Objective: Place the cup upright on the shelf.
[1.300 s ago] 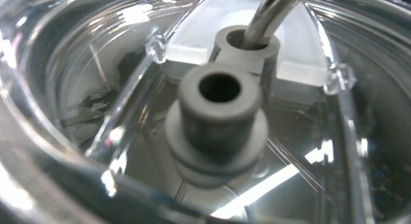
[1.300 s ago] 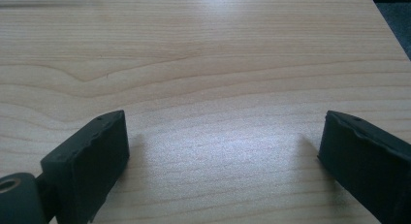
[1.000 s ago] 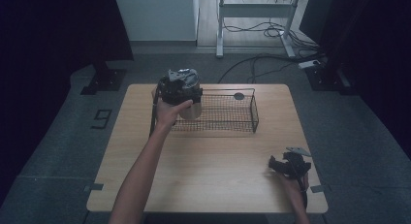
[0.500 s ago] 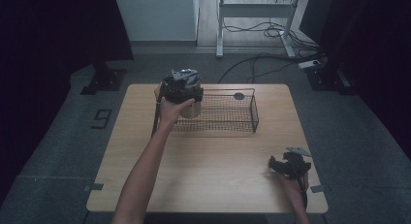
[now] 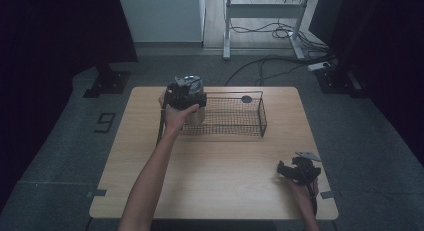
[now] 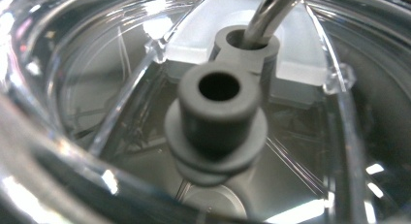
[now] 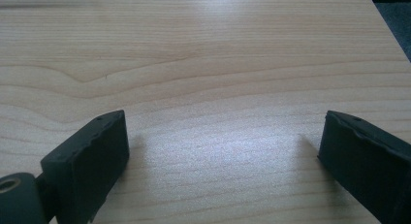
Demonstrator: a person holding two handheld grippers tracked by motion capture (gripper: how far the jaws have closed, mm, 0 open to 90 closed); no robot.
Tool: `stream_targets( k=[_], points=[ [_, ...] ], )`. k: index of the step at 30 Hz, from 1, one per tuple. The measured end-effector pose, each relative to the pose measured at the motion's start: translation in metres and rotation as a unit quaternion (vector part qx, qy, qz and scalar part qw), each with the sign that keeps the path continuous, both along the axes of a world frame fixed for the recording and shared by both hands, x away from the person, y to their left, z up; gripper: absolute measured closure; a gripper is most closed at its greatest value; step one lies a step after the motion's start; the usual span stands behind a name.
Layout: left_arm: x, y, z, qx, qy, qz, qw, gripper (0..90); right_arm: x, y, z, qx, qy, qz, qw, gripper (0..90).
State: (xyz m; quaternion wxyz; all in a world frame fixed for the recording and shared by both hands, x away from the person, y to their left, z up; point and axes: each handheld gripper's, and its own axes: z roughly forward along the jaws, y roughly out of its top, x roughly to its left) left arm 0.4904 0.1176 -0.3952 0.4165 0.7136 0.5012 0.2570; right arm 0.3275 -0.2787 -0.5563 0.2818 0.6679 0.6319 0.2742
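- My right gripper (image 5: 298,170) rests low on the wooden table (image 5: 225,181), near its front right corner, just as it did a second ago. In the right gripper view its two black jaws stand wide apart with only bare wood between them, so it holds nothing.
- My left gripper (image 5: 185,93) is farther off, at the left end of the wire basket (image 5: 250,122). It has crept a tiny bit toward the back of the table in the last second.
- Under it sits a pale cup-like thing (image 5: 194,116). It looks to be inside the basket's left end, but I cannot be sure.
- In the left gripper view I see a clear lid (image 6: 97,88) very close up, with a grey rubber plug (image 6: 215,117) and a shiny metal straw (image 6: 271,13) poking through it.
- I cannot tell if my left jaws are open or closed.
- I think the cup is being set into the basket or lifted out. With so little moving, I cannot say which.
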Motion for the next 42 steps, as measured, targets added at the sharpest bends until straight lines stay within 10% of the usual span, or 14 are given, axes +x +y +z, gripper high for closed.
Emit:
stream_targets(
  k=[31, 42],
  points=[
    [0.04, 0.005, -0.033, -0.016, 0.021, 0.041, 0.9988, 3.9, 0.0, 0.0, 0.0, 0.0, 0.0, 0.0, 1.0, 3.8],
    [0.047, -0.012, -0.057, 0.015, 0.043, 0.033, 0.9984, 3.8, 0.0, 0.0, 0.0, 0.0, 0.0, 0.0, 1.0, 3.8]
  ],
)
